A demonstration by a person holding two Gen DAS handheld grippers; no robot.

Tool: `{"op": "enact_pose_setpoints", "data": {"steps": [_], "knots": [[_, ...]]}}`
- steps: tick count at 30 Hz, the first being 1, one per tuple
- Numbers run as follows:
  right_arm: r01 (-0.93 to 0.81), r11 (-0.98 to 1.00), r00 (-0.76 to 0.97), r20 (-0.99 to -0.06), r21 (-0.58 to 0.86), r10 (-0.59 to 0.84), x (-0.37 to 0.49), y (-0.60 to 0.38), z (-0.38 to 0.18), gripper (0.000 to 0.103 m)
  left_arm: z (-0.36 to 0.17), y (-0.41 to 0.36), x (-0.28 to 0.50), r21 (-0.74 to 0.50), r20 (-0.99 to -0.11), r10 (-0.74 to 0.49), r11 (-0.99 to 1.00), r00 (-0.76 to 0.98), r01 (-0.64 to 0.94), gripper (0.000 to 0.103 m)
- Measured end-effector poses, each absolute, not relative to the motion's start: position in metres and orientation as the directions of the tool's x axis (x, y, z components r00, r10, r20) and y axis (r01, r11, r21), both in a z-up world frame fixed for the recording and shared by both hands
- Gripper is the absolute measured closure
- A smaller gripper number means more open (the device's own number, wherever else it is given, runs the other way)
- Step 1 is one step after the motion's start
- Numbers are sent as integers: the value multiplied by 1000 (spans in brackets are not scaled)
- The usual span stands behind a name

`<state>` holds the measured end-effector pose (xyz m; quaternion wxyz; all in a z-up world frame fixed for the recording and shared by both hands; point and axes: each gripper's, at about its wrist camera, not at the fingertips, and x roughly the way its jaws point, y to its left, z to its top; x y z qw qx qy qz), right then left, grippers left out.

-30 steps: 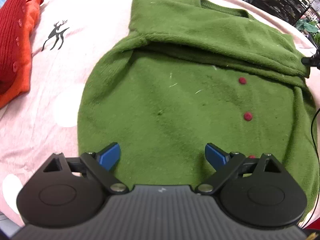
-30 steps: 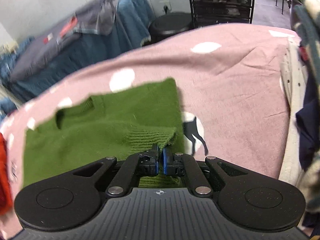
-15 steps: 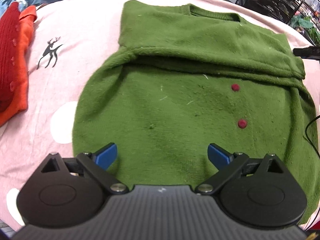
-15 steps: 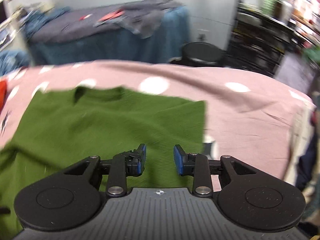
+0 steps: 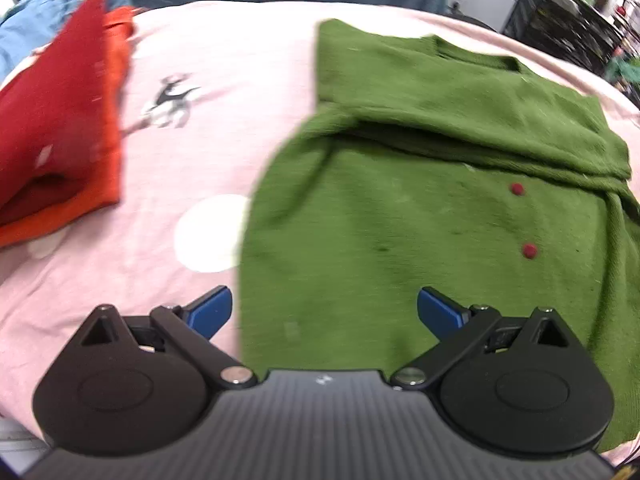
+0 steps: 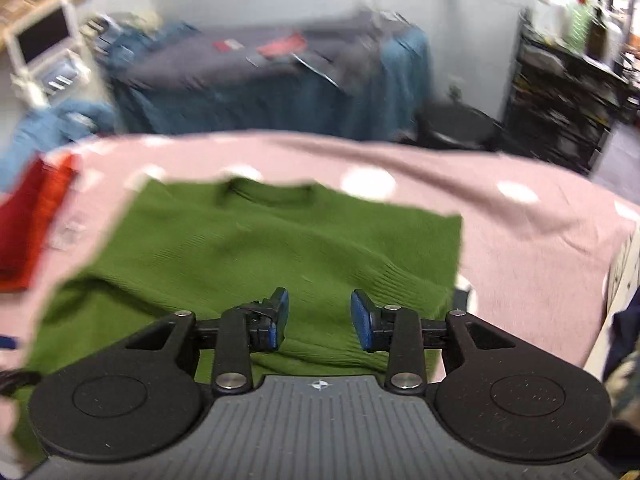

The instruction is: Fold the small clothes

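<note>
Released since a second ago: green sweater's sleeve cuff, formerly pinched by the right gripper point(image 6: 319, 320), now lying folded across the chest.

Item: green sweater point(image 5: 420, 216), centre to right of the left wrist view, flat on pink dotted bedsheet point(image 5: 224, 80); collar toward upper frame, two red buttons point(image 5: 529, 251) at right, sleeve band crossing the upper body.

Right gripper: jaws opening, nothing between them, above the cuff at lower centre.

Left gripper point(image 5: 324, 312): jaws spread wide, empty, over the hem's lower-left edge.

Adjacent: red and orange folded garments point(image 5: 60, 140), left edge; deer print point(image 5: 170, 96), upper left.

Risk, judged: loose sleeve may slide or bunch when the hem is lifted, since nothing pins it; a one-layer pinch would skew the fold.
</note>
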<state>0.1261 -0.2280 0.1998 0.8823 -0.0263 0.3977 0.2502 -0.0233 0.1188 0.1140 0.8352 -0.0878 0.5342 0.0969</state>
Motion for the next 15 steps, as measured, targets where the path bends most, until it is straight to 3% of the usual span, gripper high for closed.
{"op": "enact_pose_setpoints", "data": {"steps": [2,4,11,15], "knots": [[-515,820,515,-674,250,530,110,-246,222,26,116,132,-33,-29,-909,85,964,408,-266,2],[-537,777,461,-656,330,597,94,-268,238,19,118,143,-43,-8,-908,103,965,407,-262,2],[-509,781,345,-745,362,571,32,-329,254,19,121,175,-81,-57,-911,52,967,410,-248,2],[-487,799,279,-805,352,524,-6,-334,235,19,116,174,-94,-85,-918,1,976,397,-200,4]]}}
